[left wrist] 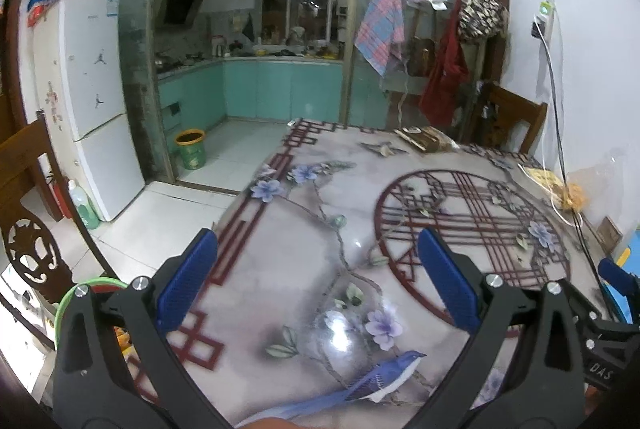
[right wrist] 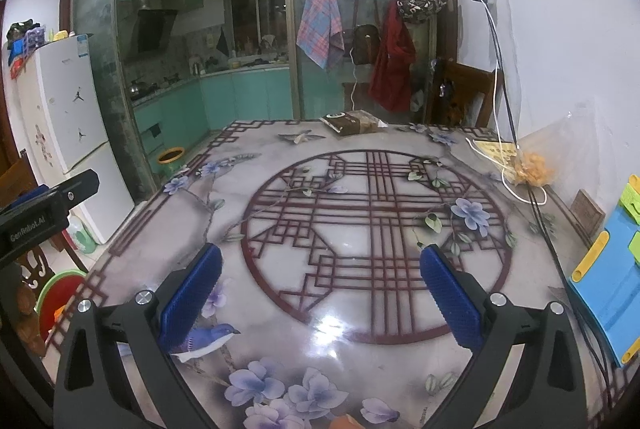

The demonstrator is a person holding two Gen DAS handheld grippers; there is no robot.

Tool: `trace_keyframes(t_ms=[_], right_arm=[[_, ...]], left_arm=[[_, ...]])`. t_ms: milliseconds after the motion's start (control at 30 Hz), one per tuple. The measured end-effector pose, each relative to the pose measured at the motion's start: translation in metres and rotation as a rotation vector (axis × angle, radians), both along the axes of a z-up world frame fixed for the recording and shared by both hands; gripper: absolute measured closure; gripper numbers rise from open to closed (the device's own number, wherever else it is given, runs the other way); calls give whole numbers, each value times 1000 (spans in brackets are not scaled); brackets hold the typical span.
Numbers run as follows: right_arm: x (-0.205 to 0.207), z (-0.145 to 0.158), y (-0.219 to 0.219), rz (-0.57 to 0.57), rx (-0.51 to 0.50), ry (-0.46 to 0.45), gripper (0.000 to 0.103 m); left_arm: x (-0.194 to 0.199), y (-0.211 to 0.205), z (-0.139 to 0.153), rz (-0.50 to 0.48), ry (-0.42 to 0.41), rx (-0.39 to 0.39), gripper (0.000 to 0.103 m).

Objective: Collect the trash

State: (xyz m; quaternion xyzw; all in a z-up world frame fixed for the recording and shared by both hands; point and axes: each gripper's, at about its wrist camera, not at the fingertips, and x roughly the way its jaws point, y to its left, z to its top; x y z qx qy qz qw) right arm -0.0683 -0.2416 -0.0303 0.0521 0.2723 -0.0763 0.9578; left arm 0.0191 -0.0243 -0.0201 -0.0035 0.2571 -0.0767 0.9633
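Note:
A brown snack wrapper (right wrist: 354, 123) (left wrist: 426, 139) lies at the far edge of the patterned table (right wrist: 360, 289) (left wrist: 312, 229). A clear bag with orange crumbs (right wrist: 532, 167) (left wrist: 572, 193) rests by the right wall. My left gripper (left wrist: 318, 265) hovers open over the table's near left part, with nothing between its blue pads. My right gripper (right wrist: 320, 277) is open too, above the red lattice circle, holding nothing. A green-rimmed bin (right wrist: 60, 293) (left wrist: 86, 293) stands on the floor left of the table, and a yellow-green bin (left wrist: 191, 149) (right wrist: 171, 157) sits at the kitchen doorway.
A blue and yellow toy case (right wrist: 612, 269) lies at the table's right edge. Cables (right wrist: 508, 133) hang from a wall socket onto the table. Wooden chairs (left wrist: 28, 189) (right wrist: 460, 97) flank the table. A white fridge (left wrist: 92, 101) stands at the left.

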Motion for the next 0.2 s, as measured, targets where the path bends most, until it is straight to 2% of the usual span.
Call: trace_keyframes(t_ms=[100,200], right_arm=[[2,-11,-10,-2,-27,41,7],[19,-25,-33,-24,-65,108,7]], left_arm=[[9,-15,-17,-21,66,30,5],[26,-28,-48,-12,178,93,5]])
